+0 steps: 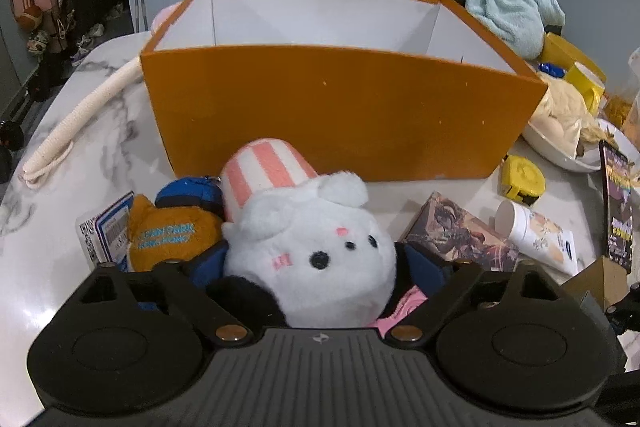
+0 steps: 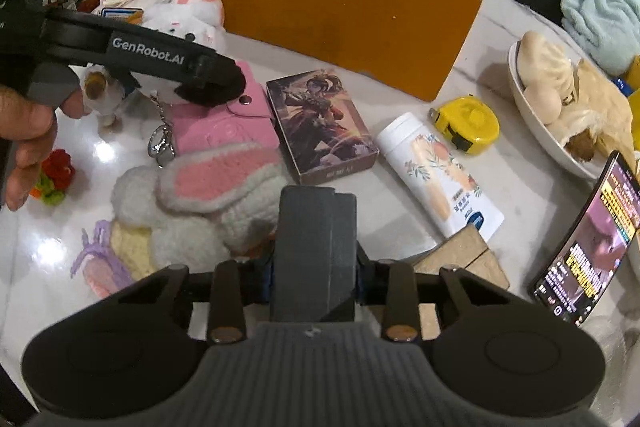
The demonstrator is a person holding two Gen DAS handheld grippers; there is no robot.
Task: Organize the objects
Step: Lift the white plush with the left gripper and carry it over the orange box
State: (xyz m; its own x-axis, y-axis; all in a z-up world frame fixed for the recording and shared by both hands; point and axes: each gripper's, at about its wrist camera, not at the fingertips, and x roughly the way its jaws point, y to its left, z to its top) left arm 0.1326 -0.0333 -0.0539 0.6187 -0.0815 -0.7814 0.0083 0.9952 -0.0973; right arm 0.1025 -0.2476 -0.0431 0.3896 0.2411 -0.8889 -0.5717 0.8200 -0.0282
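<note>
An open orange box with a white inside stands at the back of the marble table; it also shows in the right wrist view. My left gripper is shut on a white plush toy with a pink-striped hat, held just above the table in front of the box; the toy also shows in the right wrist view under the left gripper's arm. My right gripper is shut and empty, above a white and pink bunny plush.
On the table lie an orange and blue plush, a pink pouch, an illustrated card box, a white tube, a yellow tape measure, a bowl of buns and a lit phone. A cream rope lies to the left.
</note>
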